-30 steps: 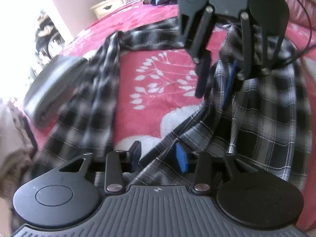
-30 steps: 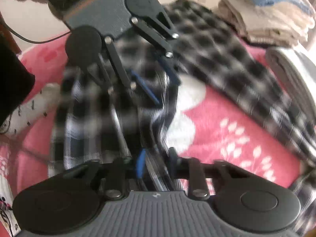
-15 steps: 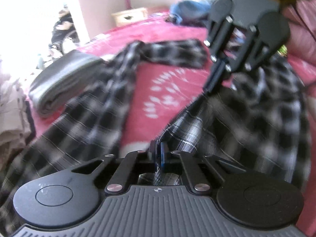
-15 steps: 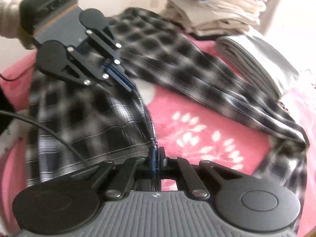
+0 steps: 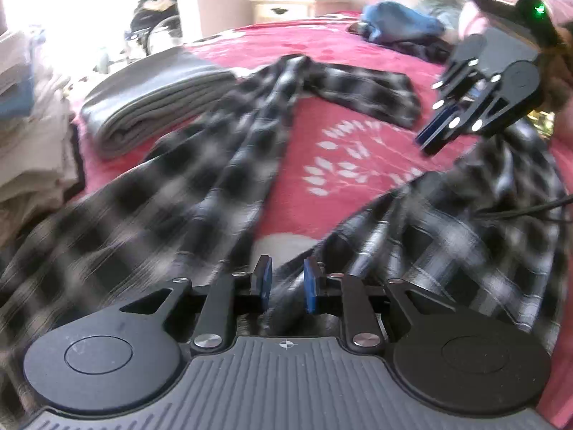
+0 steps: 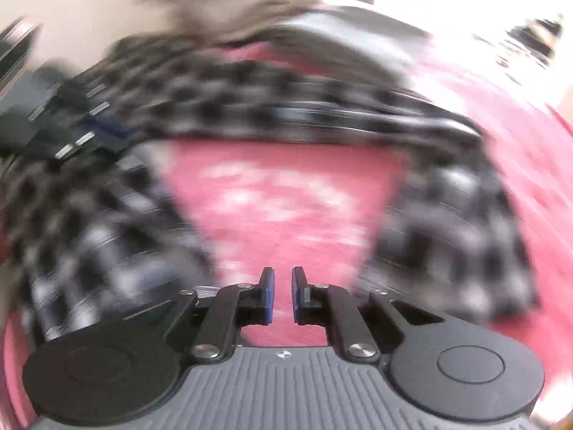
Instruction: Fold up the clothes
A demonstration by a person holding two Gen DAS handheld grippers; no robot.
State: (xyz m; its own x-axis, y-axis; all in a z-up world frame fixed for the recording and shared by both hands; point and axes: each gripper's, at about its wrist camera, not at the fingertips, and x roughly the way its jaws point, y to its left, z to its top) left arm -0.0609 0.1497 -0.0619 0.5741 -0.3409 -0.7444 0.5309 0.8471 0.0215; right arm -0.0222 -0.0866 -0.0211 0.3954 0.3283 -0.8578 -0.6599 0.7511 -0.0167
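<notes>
A black-and-white plaid shirt [image 5: 215, 179] lies spread on a pink blanket [image 5: 343, 150] with a white leaf print. At the bottom of the left wrist view, my left gripper [image 5: 286, 283] has its jaws opening. A fold of the shirt's edge still lies between the blue pads, which stand apart from it. My right gripper [image 5: 428, 141] hovers above the shirt's right half. In the blurred right wrist view, my right gripper [image 6: 283, 294] is opening with a narrow gap. Only the blanket [image 6: 286, 208] shows between its pads, with the shirt [image 6: 250, 107] beyond.
A folded grey garment [image 5: 150, 107] lies left of the shirt. A stack of folded pale clothes [image 5: 32, 136] stands at the far left. Blue clothes [image 5: 401, 25] are heaped at the back of the bed, and a cream nightstand [image 5: 283, 9] is beyond. A black cable [image 5: 519, 211] crosses the shirt.
Both grippers were shut on the shirt's edge half a second ago and have since parted. The right gripper has let the cloth go and swung away over the blanket.
</notes>
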